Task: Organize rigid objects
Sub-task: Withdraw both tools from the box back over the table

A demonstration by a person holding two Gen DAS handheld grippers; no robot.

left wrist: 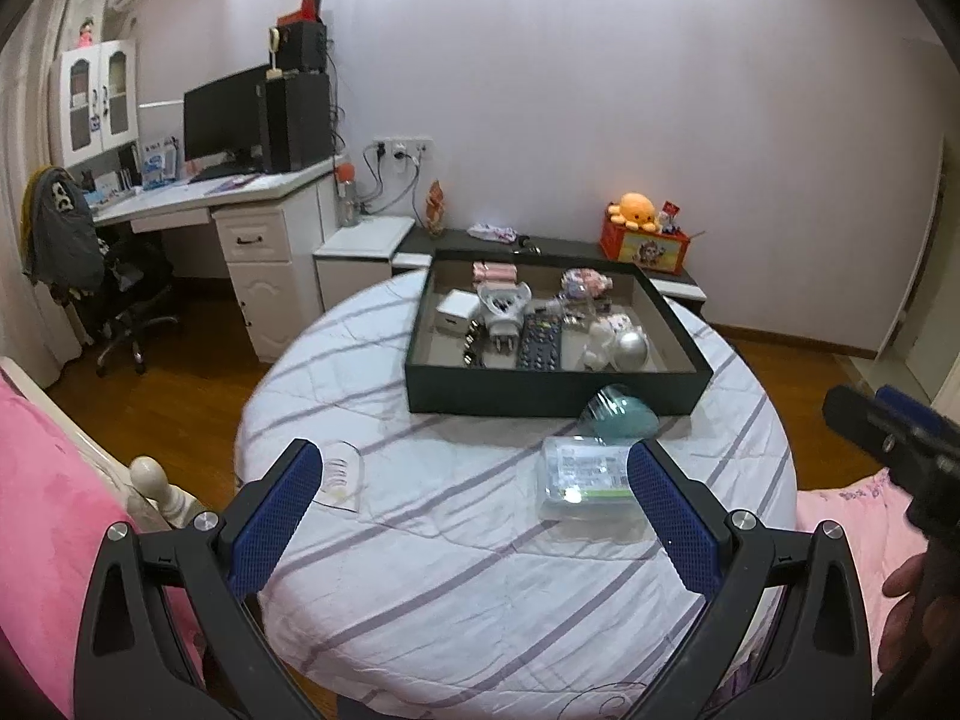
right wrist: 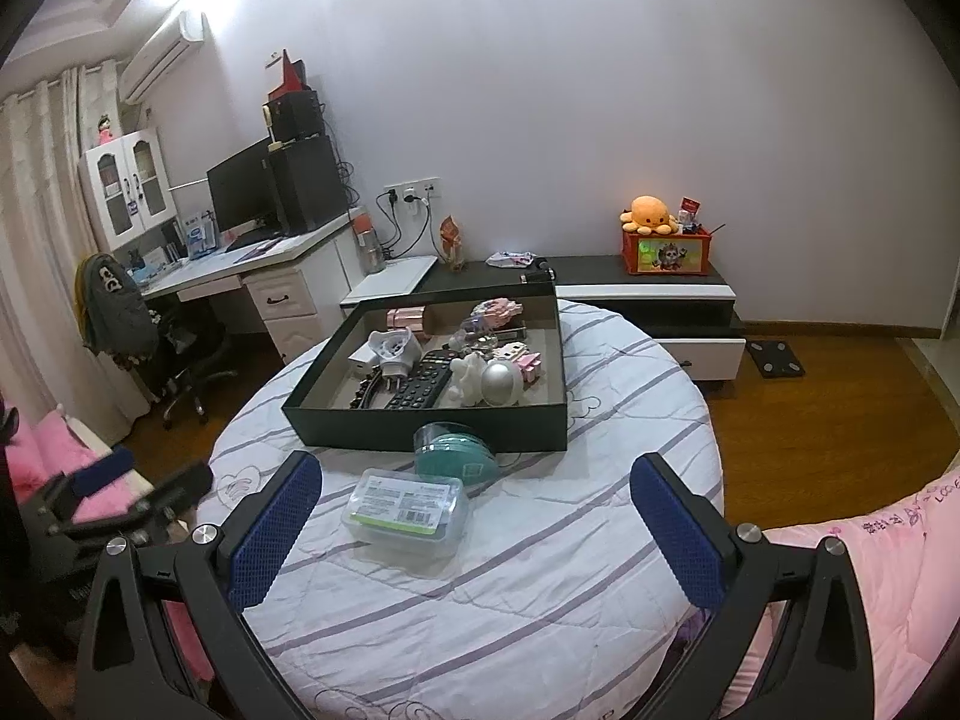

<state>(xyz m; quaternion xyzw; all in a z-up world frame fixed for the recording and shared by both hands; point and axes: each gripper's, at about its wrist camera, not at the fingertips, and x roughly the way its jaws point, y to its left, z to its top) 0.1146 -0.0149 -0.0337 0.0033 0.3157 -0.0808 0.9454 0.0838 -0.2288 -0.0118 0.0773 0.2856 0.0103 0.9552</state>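
Note:
A dark open box (left wrist: 543, 396) (right wrist: 420, 429) sits on the round striped table and holds a remote (right wrist: 420, 381), a silver egg-shaped object (right wrist: 503, 383), a white plug, pink items and other small things. In front of it lie a clear plastic case (left wrist: 585, 480) (right wrist: 408, 507) and a teal round object (left wrist: 621, 414) (right wrist: 453, 453). My left gripper (left wrist: 474, 504) is open and empty above the table's near side, the case just inside its right finger. My right gripper (right wrist: 477, 516) is open and empty, with the case between its fingers but farther off.
A small flat clear packet (left wrist: 342, 474) lies on the table's left part. Pink bedding (left wrist: 48, 516) (right wrist: 870, 570) flanks the table. A desk with monitor (left wrist: 225, 114), an office chair (left wrist: 120, 276) and a low dark cabinet with an orange box (right wrist: 666, 252) stand beyond.

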